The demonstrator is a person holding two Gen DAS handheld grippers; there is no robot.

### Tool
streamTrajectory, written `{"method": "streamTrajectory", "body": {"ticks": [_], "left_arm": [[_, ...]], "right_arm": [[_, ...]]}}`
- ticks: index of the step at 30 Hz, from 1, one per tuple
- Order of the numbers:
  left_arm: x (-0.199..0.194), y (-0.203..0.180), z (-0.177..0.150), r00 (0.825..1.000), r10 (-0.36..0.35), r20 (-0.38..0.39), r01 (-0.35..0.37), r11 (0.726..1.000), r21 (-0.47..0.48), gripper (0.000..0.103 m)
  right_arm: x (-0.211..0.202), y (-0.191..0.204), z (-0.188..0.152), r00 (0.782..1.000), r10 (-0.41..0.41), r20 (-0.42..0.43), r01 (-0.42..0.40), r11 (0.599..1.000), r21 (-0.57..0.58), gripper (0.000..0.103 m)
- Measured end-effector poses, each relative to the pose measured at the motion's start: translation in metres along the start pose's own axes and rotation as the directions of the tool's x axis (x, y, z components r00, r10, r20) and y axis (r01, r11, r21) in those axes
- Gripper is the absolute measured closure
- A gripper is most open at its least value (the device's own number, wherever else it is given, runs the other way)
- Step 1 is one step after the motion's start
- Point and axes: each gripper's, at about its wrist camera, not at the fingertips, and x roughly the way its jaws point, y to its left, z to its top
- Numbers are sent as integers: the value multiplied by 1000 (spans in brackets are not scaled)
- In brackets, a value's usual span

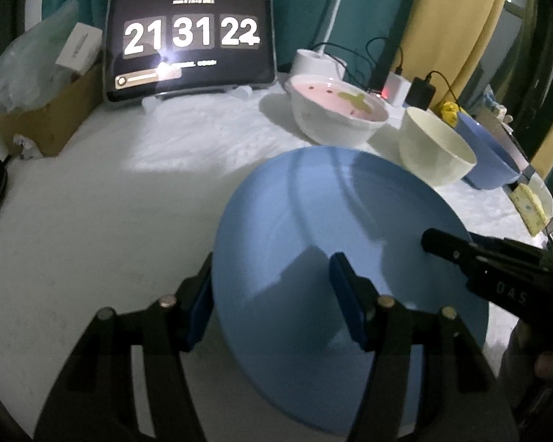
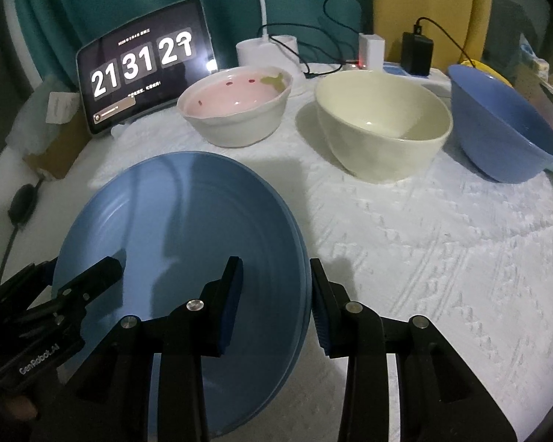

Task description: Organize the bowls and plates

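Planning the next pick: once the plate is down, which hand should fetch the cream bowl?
Right, probably. The right gripper grips the plate on the rim nearer the cream bowl; the left gripper grips the far rim.

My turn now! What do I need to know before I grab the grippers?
Left gripper: clamped on the left rim of the blue plate.
Right gripper: clamped on the plate's right rim.
There may be a second plate stacked beneath; I can't tell.
On the white cloth behind: pink bowl, cream bowl, blue bowl, standing apart.
Done: plate gripped.
Left: place the plate, then probably nest the bowls.
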Motion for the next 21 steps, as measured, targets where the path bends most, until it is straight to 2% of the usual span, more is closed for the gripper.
{"method": "streamTrajectory", "body": {"ticks": [7,14,21], "left_arm": [[1,-2,-1,1000,9,24,-10,999,31,42],[-1,-2,2,1000,6,-3,-6,1000,30,41],[-13,-5,-2,999,31,15,-32,999,24,40]], "right_arm": [[8,-2,0,1000,0,-1,0,1000,1,64],[7,-5,-1,1000,13,-1,-13,1000,-14,64],[-6,-11,-3,1000,13,21,-13,1000,-13,64]]}}
